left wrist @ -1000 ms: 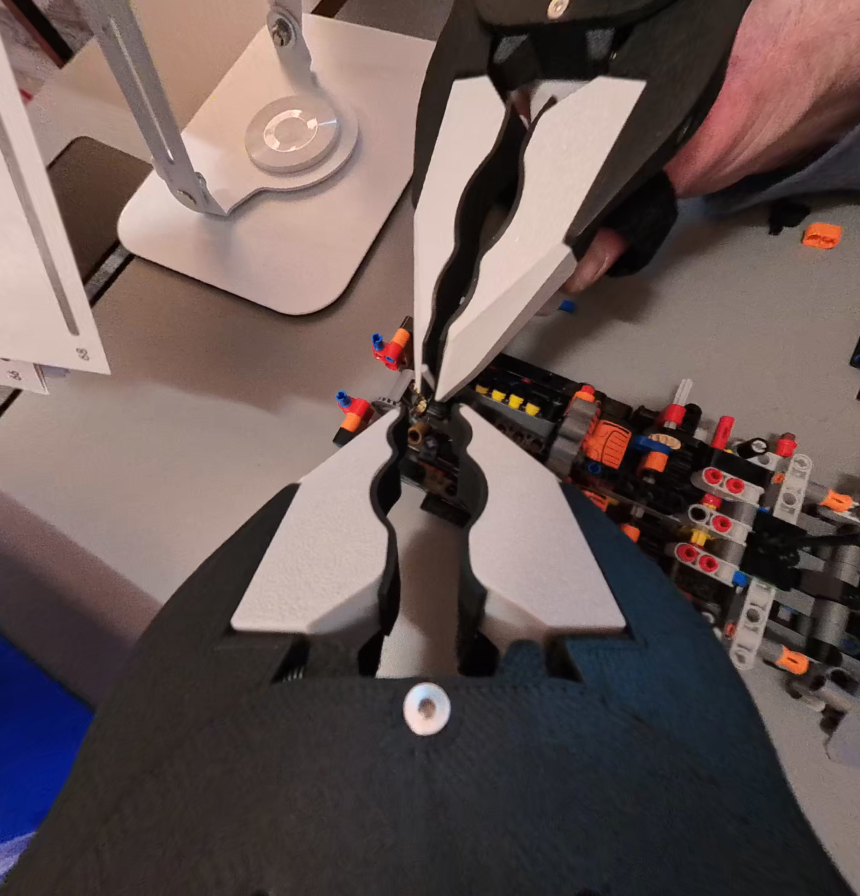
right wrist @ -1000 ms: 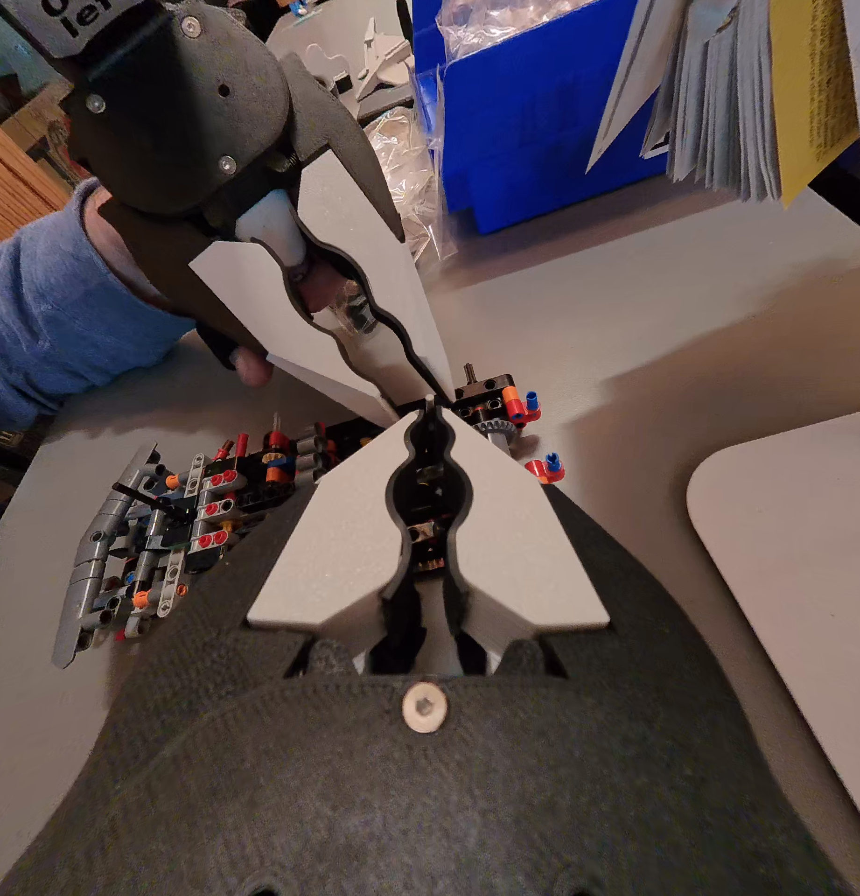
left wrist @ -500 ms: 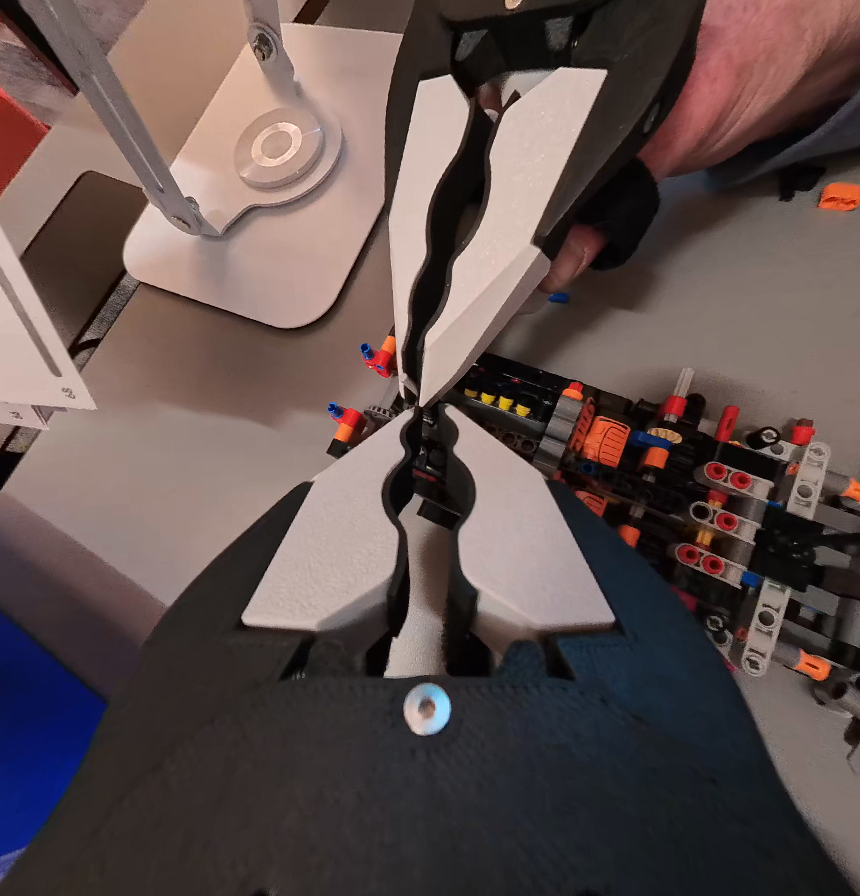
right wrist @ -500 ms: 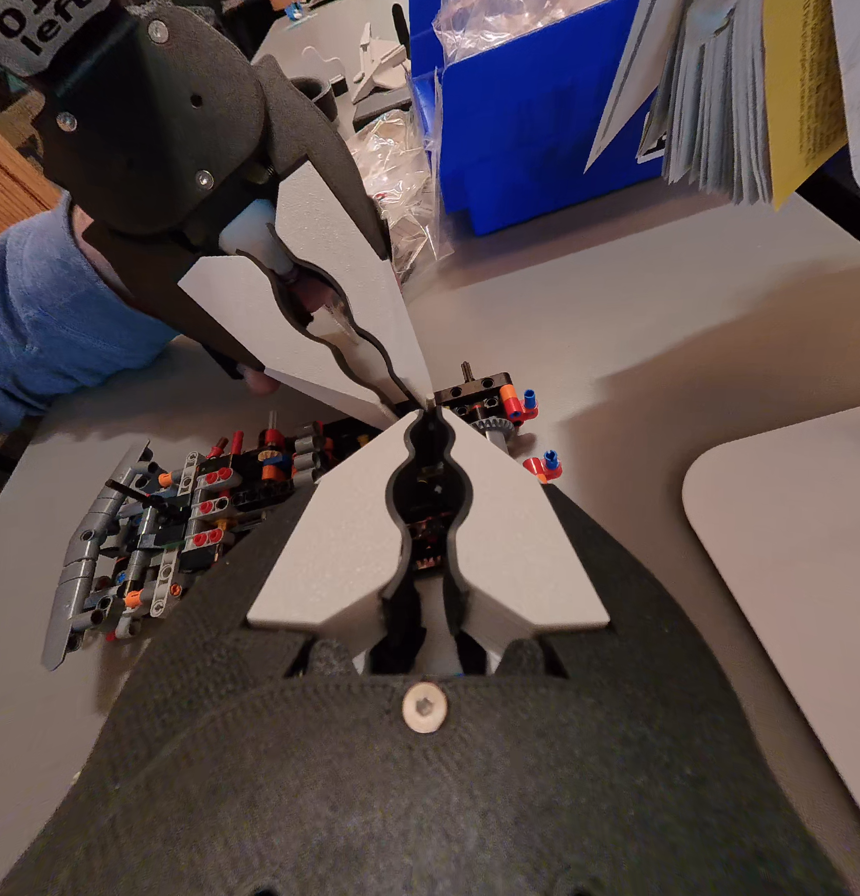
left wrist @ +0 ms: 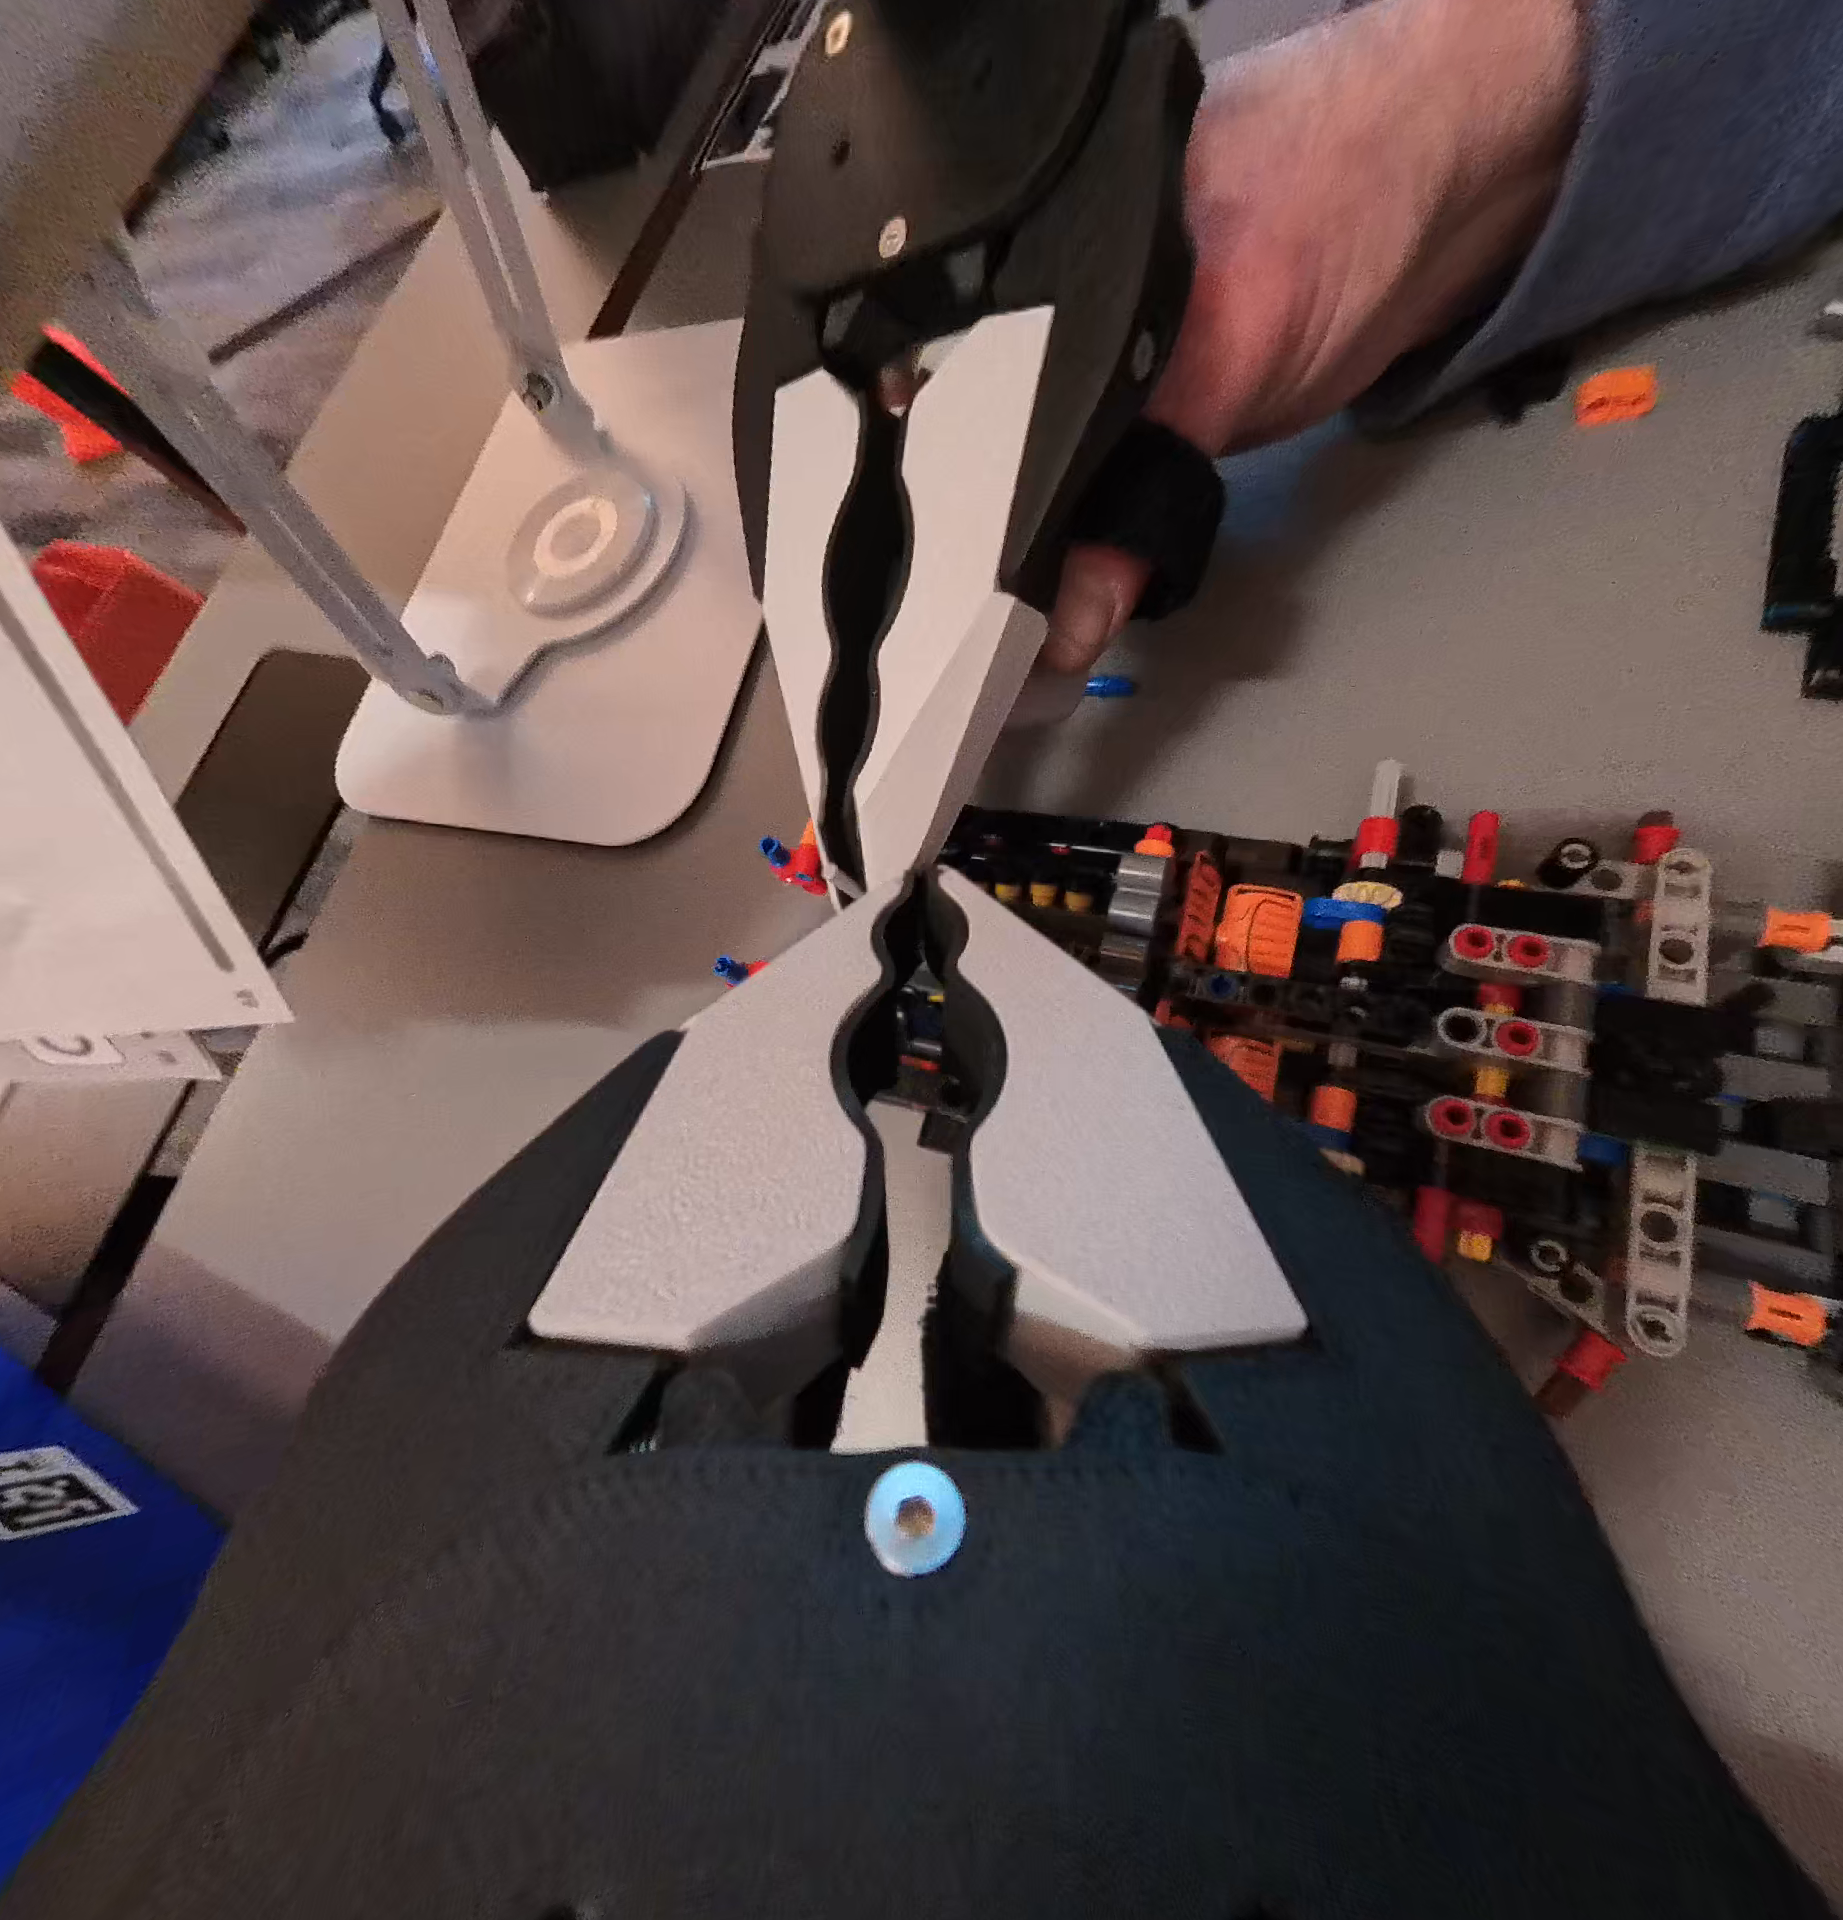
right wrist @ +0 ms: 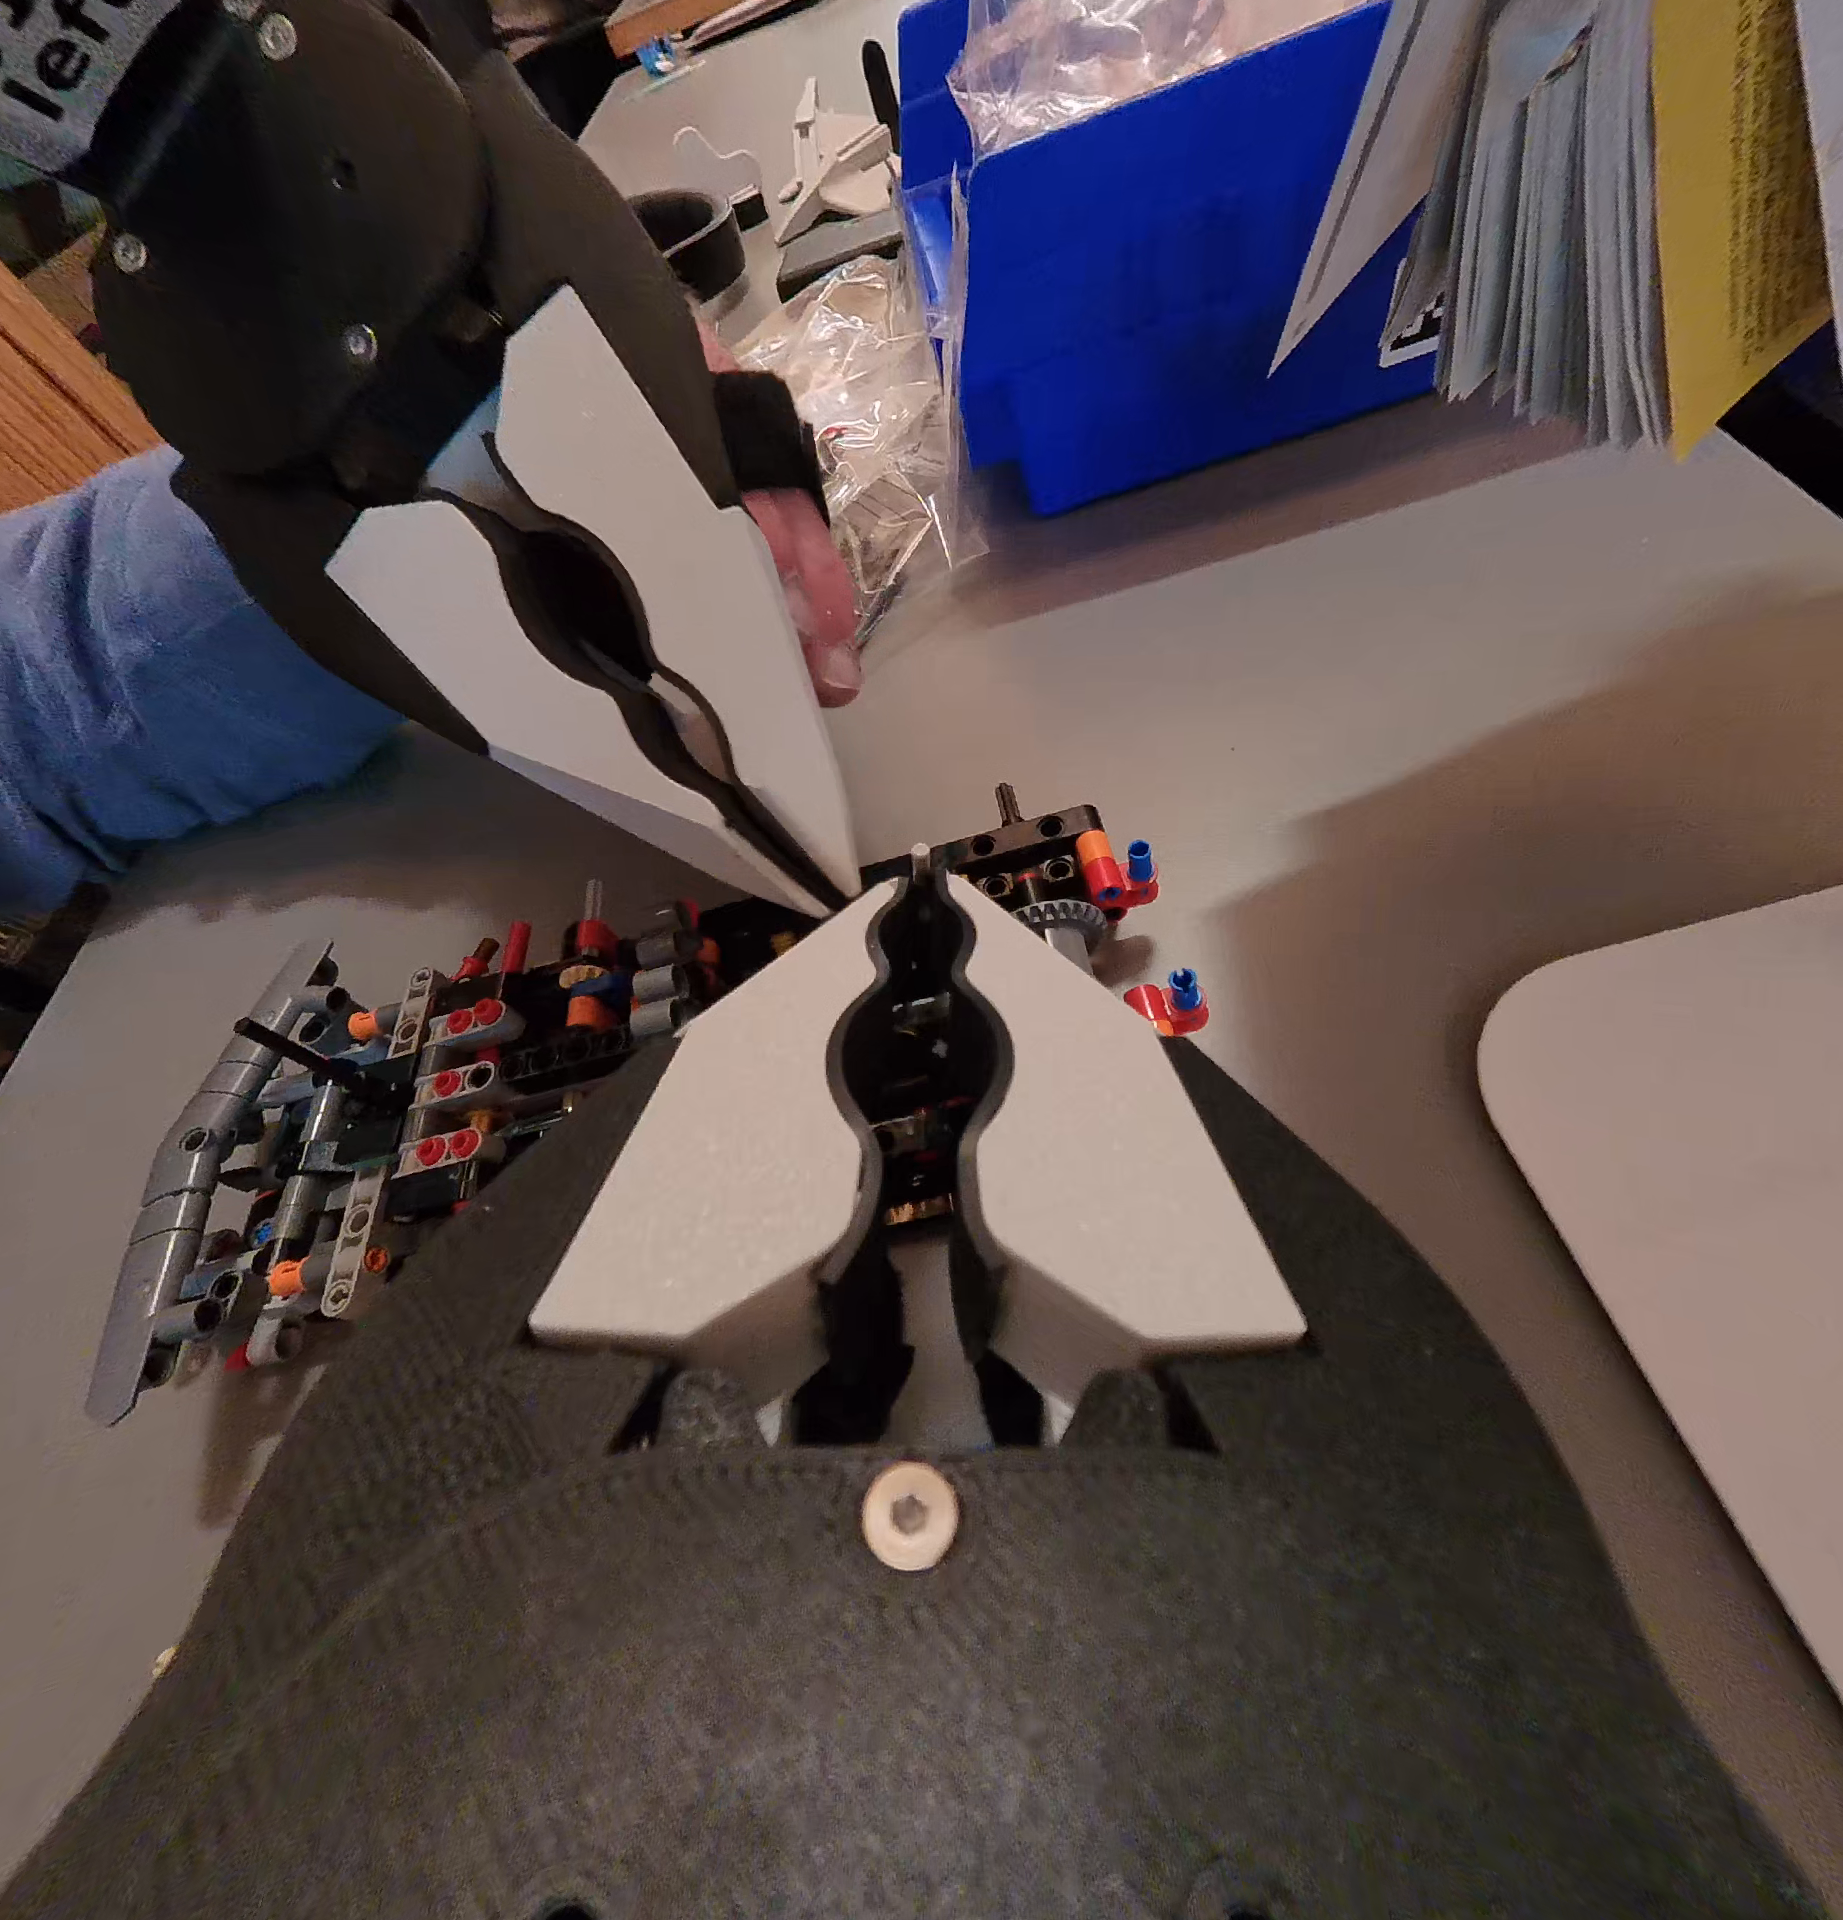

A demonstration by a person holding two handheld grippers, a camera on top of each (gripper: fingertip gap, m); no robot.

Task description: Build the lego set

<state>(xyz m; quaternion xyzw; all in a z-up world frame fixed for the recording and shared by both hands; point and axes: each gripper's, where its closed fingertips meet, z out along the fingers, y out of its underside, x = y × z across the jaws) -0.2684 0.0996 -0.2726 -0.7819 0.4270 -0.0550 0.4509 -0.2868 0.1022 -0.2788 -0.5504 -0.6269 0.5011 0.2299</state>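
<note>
The grey table (right wrist: 1312,665) fills both views. In the right wrist view the right gripper (right wrist: 922,883) sits at centre, its jaws drawn to a narrow gap pinching a thin pale axle (right wrist: 921,854) that pokes out at the tips. The left gripper (right wrist: 829,894) comes in from 10 o'clock, jaws almost together, tips meeting the right gripper's; whether it grips anything I cannot tell. The lego model (right wrist: 304,1122), a long black, grey, red and orange build, lies flat on the table from 9 o'clock to under both tips. 2 small red-and-blue pins (right wrist: 1171,1000) lie just past it at 2 o'clock. A pale rounded slab (right wrist: 1706,1195) rests at 3 o'clock. Farther, at 12 o'clock, a blue bin (right wrist: 1156,270) holds clear plastic bags (right wrist: 1093,62), with more bags (right wrist: 865,416) beside it. Hanging paper sheets (right wrist: 1582,208) show at 1 o'clock.
</note>
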